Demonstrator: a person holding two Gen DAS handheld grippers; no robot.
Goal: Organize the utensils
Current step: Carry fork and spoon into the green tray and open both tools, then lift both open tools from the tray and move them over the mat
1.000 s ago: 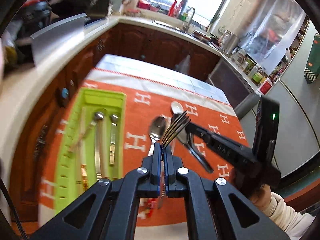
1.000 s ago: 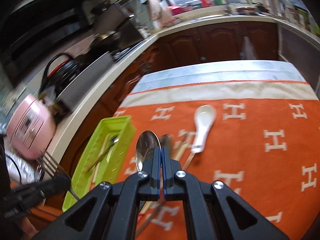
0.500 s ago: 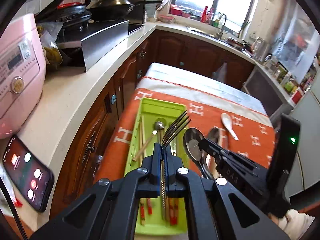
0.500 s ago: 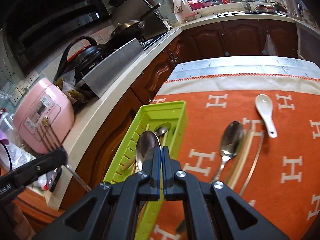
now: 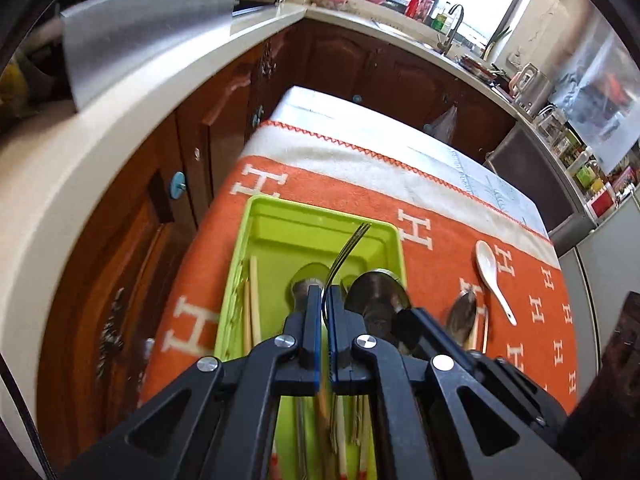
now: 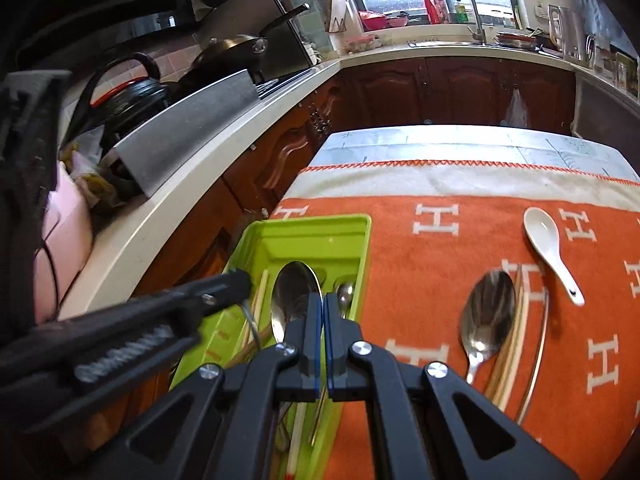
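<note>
A lime green utensil tray [image 5: 280, 232] [image 6: 320, 232] lies on the left part of an orange cloth, with chopsticks [image 5: 253, 296] and spoons inside. My left gripper [image 5: 324, 300] is shut on a metal fork [image 5: 350, 246], held low over the tray with tines pointing away. My right gripper [image 6: 322, 308] is shut on a large metal spoon [image 6: 294, 292], its bowl over the tray's middle; it also shows in the left wrist view [image 5: 374, 294]. The left gripper [image 6: 224, 288] reaches in from the left in the right wrist view.
On the orange cloth [image 6: 440, 280] right of the tray lie a metal spoon [image 6: 486, 312], chopsticks [image 6: 516, 332] and a white ceramic spoon [image 6: 548, 248]. A countertop [image 6: 160, 216] with pots and wooden cabinets runs along the left and back.
Both grippers have come down closer over the green tray. The fork and the spoon now hang just above the tray's compartments.
</note>
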